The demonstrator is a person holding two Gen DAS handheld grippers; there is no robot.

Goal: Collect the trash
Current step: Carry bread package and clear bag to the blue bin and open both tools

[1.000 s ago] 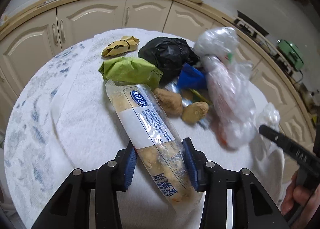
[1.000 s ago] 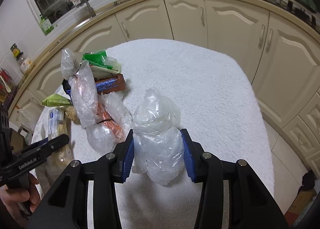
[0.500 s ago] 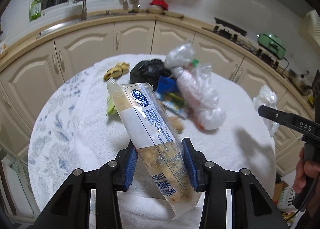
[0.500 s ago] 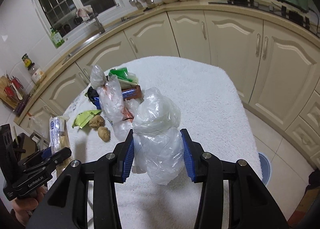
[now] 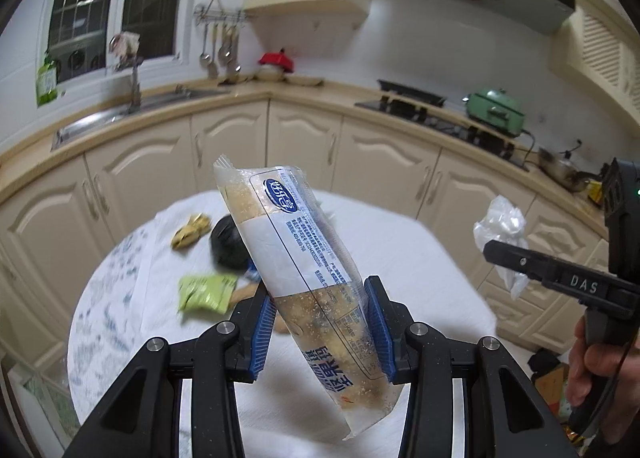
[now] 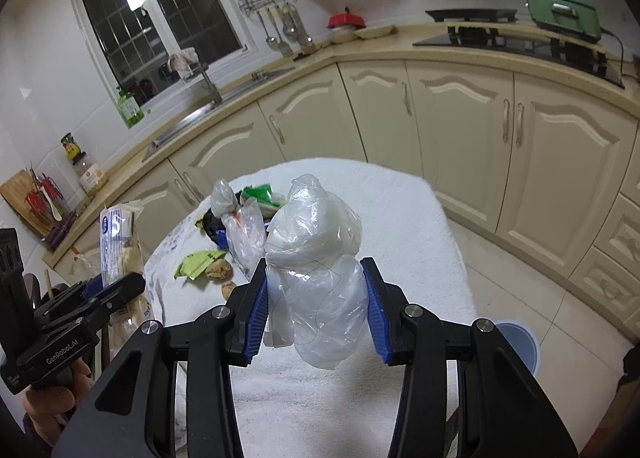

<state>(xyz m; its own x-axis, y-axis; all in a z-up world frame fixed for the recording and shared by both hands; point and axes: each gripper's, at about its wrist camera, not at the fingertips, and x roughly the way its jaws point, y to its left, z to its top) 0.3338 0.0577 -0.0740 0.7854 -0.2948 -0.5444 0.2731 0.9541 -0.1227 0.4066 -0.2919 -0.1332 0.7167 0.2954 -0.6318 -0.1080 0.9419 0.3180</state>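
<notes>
Your left gripper (image 5: 318, 324) is clamped on the long clear snack wrapper (image 5: 298, 258); its blue pads press the wrapper's lower part from both sides. The wrapper is lifted clear of the tabletop (image 5: 420, 278) and tilts up and to the left, blue logo near its top, crumbs in its lower end.

Your right gripper (image 6: 316, 306) is clamped on a crumpled clear plastic bag (image 6: 318, 278), also held up off the tabletop. The bag bulges above the pads and hangs a little below them.

Rest of the trash sits on the white-towelled tabletop, all placed relative to the black bag (image 5: 229, 244) at the far side of the pile:
- tan crumpled wrapper (image 5: 190, 230) just left of it in the left wrist view
- green wrapper (image 5: 205, 292) nearer you than it
- knotted clear bag with something orange inside (image 6: 240, 222), seen in the right wrist view, just beside it
- two brown lumps (image 6: 220, 270) near the green wrapper, nearer you than the black bag
</notes>
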